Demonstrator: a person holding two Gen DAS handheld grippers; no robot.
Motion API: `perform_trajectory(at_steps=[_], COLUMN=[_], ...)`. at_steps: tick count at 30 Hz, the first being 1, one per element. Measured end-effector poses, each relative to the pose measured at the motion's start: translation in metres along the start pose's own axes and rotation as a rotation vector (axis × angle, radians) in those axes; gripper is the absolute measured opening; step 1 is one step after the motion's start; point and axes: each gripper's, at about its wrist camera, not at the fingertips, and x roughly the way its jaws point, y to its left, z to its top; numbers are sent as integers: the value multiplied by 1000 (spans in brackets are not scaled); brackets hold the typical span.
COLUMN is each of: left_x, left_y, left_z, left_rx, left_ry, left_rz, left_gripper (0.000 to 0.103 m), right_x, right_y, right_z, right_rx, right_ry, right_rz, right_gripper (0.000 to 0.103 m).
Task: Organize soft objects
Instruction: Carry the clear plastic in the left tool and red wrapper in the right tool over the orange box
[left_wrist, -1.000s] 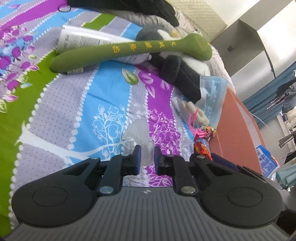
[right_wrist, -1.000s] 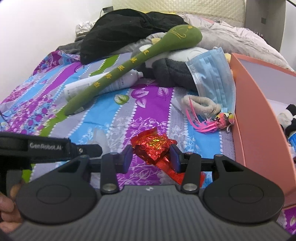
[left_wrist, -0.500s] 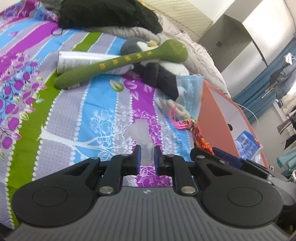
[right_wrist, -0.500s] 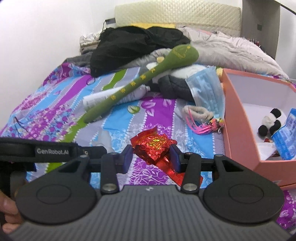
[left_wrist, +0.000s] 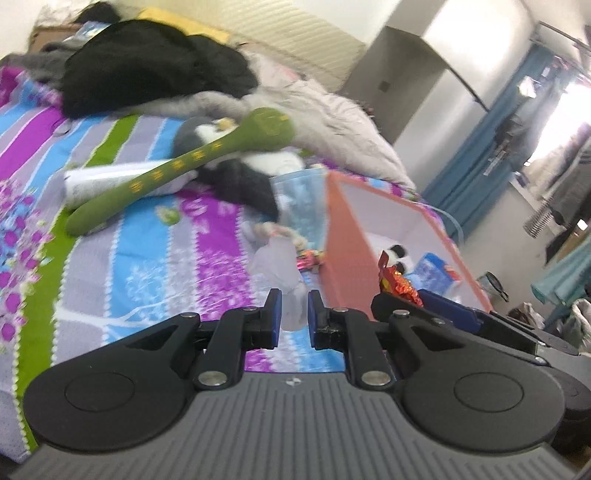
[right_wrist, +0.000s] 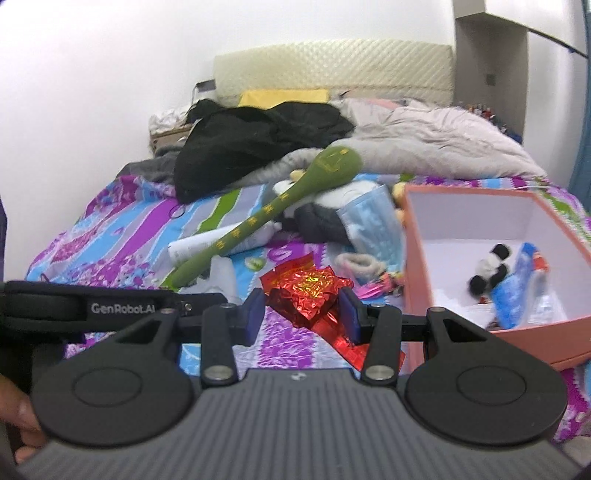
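My left gripper (left_wrist: 293, 314) is shut on a clear crumpled plastic bag (left_wrist: 280, 269), held above the patterned bedspread (left_wrist: 155, 266). My right gripper (right_wrist: 303, 314) is shut on a red foil wrapper (right_wrist: 306, 295), which also shows in the left wrist view (left_wrist: 397, 282). An orange box (right_wrist: 454, 343) stands to the right and holds a small panda toy (right_wrist: 487, 273) and a blue packet (right_wrist: 517, 284). A long green plush (right_wrist: 266, 218), a grey plush (right_wrist: 317, 221), a blue face mask (right_wrist: 373, 225) and a pink tassel (right_wrist: 376, 286) lie on the bed.
A white tube (right_wrist: 199, 247) lies under the green plush. Black clothes (right_wrist: 258, 140) and a grey quilt (right_wrist: 436, 144) are heaped at the bed's head. A grey cabinet (left_wrist: 417, 92) and blue curtain (left_wrist: 461, 177) stand beyond the bed.
Both grippers have risen and pulled back from the bed with their items. The inside of the orange box has come into view.
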Motion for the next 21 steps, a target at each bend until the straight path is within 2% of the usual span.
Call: perform_trajectory(at_steps=[12,17,21], left_x=[18,40,62], left_y=[-86,-111,-123], left_z=[-5,-1,17], left_rx=[132,191,221], left_ry=[54,78,85], left_rz=[-146,-165,-171], left_gripper=[17,17,17], right_x=[-53,-58,-59], right_y=[-60,-88,-112], right_z=[-12,-20,-11], right_rx=[70,123,146], right_ry=[-38,-29,-66], right_rz=[-151,-196,-242], right_gripper=[47,47,47])
